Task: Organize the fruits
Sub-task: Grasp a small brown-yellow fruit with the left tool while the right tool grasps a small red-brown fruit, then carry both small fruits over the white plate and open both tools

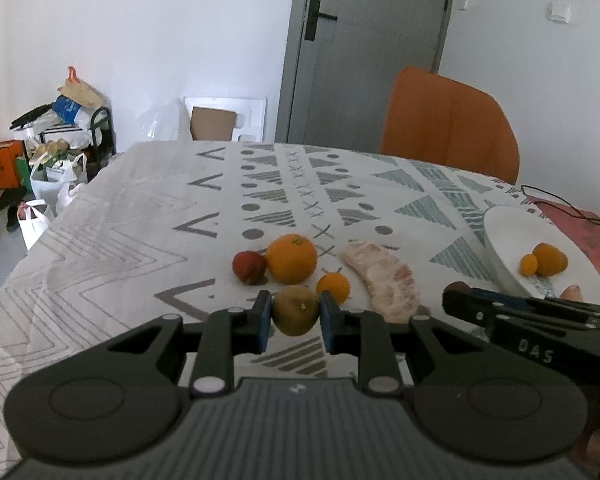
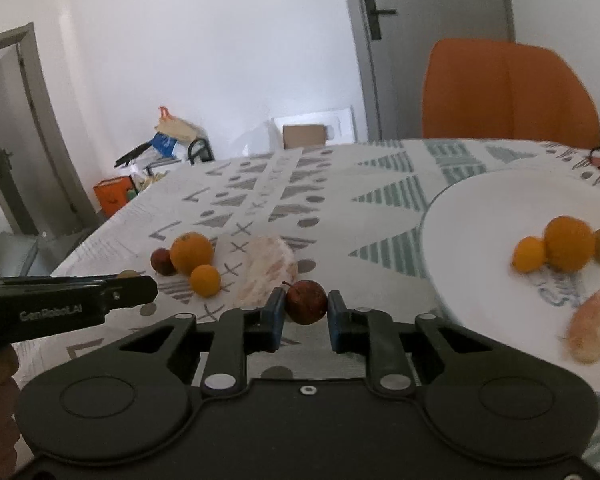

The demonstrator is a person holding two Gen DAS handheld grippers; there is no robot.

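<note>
The left gripper (image 1: 295,316) pinches a kiwi (image 1: 295,310), the right gripper (image 2: 302,314) a small red apple (image 2: 306,301); either round fruit could slip and roll off the table (image 1: 112,216).

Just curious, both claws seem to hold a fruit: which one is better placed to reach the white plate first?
Right. The right gripper, clamped on the small red fruit, sits beside the plate; the left gripper with its brown-green fruit is farther left.

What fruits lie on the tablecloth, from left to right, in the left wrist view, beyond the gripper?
Small red fruit → large orange → small orange → peeled pomelo segment. The left gripper has a brown-green fruit between its fingers, in front of this row.
</note>
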